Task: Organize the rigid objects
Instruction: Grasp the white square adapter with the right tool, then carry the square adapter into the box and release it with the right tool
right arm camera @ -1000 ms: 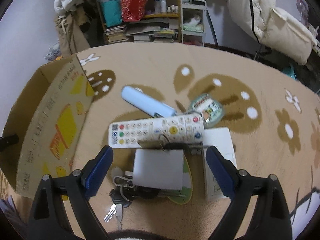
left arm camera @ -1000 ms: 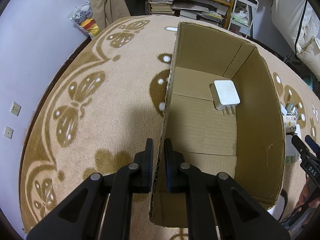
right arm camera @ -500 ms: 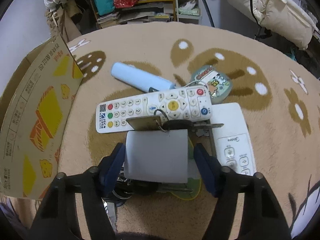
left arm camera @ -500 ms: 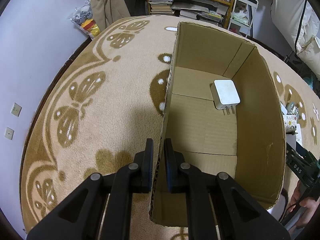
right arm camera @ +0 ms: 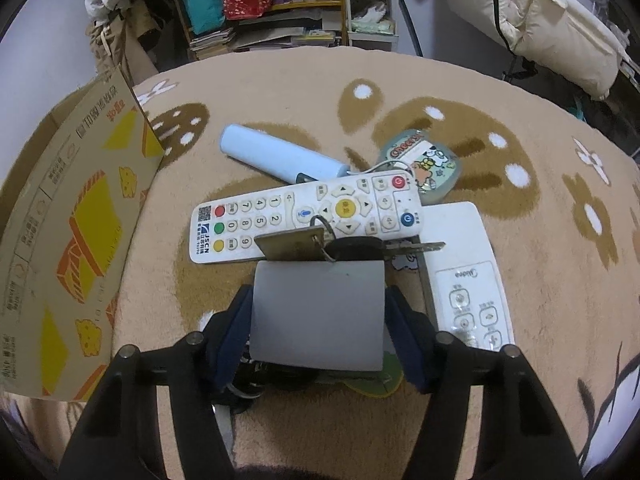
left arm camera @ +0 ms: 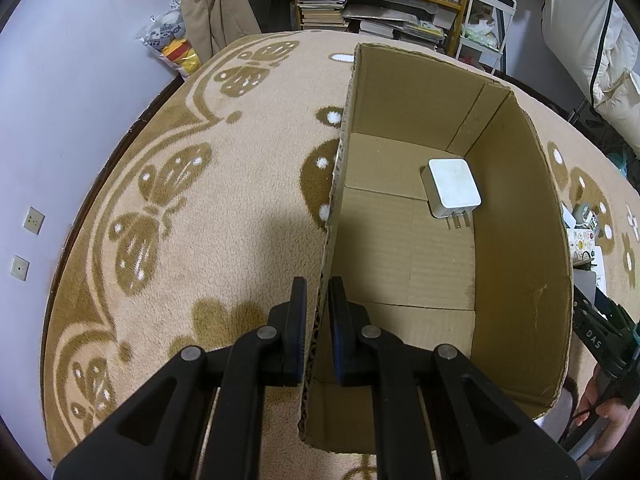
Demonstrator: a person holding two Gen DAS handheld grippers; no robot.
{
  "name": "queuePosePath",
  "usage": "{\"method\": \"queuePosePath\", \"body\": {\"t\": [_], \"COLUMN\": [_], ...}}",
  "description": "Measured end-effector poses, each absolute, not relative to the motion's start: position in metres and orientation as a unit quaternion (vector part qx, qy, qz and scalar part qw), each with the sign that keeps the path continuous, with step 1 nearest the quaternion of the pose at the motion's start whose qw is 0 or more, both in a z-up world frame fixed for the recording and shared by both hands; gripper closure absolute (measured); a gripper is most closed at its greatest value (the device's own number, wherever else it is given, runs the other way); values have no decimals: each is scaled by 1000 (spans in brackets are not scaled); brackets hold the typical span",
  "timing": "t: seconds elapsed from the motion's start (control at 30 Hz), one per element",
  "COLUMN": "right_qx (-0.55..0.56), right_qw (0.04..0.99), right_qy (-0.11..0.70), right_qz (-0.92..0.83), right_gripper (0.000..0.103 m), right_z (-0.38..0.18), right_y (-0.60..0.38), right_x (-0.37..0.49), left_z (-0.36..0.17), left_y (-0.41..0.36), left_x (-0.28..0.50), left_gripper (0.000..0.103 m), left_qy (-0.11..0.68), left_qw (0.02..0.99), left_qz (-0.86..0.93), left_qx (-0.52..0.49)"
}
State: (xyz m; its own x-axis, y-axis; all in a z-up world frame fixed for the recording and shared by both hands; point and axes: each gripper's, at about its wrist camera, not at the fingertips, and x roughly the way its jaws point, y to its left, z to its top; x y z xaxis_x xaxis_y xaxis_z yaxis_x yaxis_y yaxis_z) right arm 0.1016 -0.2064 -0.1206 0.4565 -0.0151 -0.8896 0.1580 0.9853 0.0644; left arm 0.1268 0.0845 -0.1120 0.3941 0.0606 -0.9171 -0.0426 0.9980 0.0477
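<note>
My left gripper [left arm camera: 317,292] is shut on the left wall of an open cardboard box [left arm camera: 520,240]. A white plug adapter [left arm camera: 454,188] lies on the box floor at the far right. In the right wrist view my right gripper [right arm camera: 318,300] is shut on a flat grey block [right arm camera: 320,316], with a pad pressed to each side. A bunch of keys [right arm camera: 344,246] rests at the block's far edge. Beyond them lie a white button remote [right arm camera: 304,216], a pale blue cylinder [right arm camera: 280,158] and a round cartoon case [right arm camera: 424,166]. A white air-conditioner remote [right arm camera: 468,280] lies to the right.
The box's printed outer wall [right arm camera: 72,240] stands to the left of the pile on a beige patterned carpet [left arm camera: 180,200]. A cluttered shelf [right arm camera: 280,20] and a white trolley [right arm camera: 370,8] stand at the back, bedding [right arm camera: 560,40] at the right. A hand [left arm camera: 604,408] shows beside the box.
My right gripper came down over the grey block and went from wide open to shut on it. The left gripper and the box have not moved.
</note>
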Motion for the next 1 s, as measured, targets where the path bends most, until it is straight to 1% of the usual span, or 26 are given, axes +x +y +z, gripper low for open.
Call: {"method": "queuePosePath", "body": {"t": [0.47,0.8,1.0], "right_qx": [87,67,73], "right_qw": [880,892,905], "right_qy": [466,446,417], "right_qz": [-15,17,37], "right_gripper": [34,34,34], "right_z": [-77,-57,-29], "right_y": [-194,-164,-152], "right_x": [94,102,108], "left_z": [-113,-113,-112], "left_y": [81,83,81], "left_x": [126,127,126], "left_gripper": [92,92,92], "left_qy": [550,554,551], "left_qw": [834,832,834], "left_qz": [33,32,35], "left_qx": [14,6,9]}}
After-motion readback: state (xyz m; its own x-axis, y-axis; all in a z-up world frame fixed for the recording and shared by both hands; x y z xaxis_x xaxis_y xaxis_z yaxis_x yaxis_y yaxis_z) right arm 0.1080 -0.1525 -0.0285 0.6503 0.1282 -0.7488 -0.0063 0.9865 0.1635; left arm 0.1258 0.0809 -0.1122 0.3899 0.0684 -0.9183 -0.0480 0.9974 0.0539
